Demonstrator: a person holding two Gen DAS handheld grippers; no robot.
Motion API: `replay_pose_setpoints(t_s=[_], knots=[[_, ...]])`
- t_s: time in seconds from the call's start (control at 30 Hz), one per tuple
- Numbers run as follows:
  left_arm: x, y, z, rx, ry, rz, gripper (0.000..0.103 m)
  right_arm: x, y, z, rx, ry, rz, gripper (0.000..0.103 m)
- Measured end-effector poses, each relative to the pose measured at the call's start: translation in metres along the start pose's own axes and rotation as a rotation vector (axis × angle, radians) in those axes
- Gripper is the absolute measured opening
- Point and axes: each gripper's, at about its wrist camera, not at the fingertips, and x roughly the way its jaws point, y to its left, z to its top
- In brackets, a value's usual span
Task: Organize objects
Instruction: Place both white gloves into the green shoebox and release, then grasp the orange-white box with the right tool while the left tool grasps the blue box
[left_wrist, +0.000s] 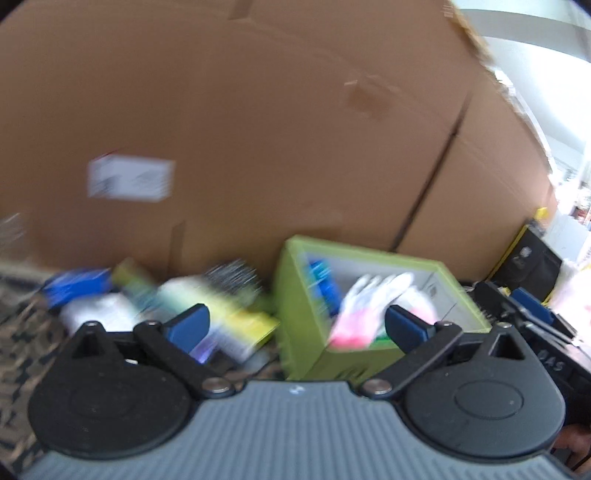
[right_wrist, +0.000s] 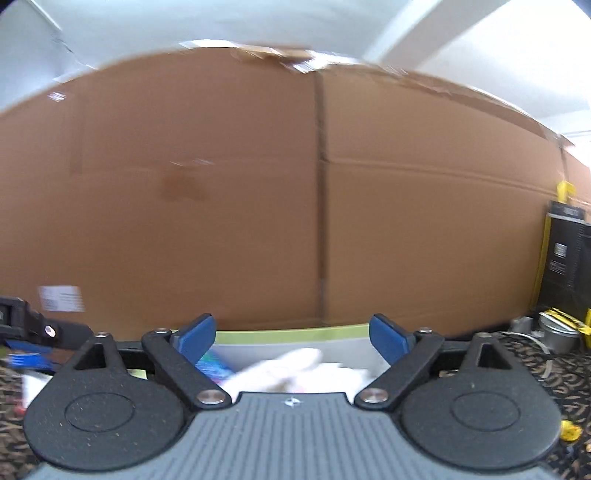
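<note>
While both views were smeared by blur, these facts could be read.
Left gripper (left_wrist: 295, 325): fingers spread wide, nothing between the blue pads (left_wrist: 188, 326).
Right gripper (right_wrist: 293, 338): fingers spread wide, pads clear of everything.
Green bin (left_wrist: 295, 295): stood on the patterned carpet (left_wrist: 22, 332), against the large cardboard box (left_wrist: 258, 129).
White and pink glove (left_wrist: 369, 306): lay inside the green bin, draped over its near edge, just beside the left gripper's right pad.
Blue item (left_wrist: 323, 282): inside the bin, at its left wall; too blurred to name.
Loose pile (left_wrist: 166, 302): blue, white and yellow-green packages on the carpet left of the bin.
Right wrist view: bin and glove just below the open fingers.
Black and yellow case (right_wrist: 565, 254): far right, beside the box.
</note>
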Motion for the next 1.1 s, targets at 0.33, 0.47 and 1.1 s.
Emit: replay_pose_setpoints(t_s=[0.33, 0.47, 1.1], knots=[[-0.062, 0.090, -0.046, -0.039, 0.019, 0.238, 0.103, -0.011, 0.087, -0.054, -0.013, 0.168, 0.272, 0.094], [-0.073, 0.113, -0.049, -0.059, 0.017, 0.279, 0.103, 0.002, 0.128, -0.070, -0.040, 0.263, 0.373, 0.094], [0.007, 0.143, 0.025, -0.083, 0.037, 0.294, 0.103, 0.023, 0.212, -0.085, -0.342, 0.310, 0.420, 0.022]])
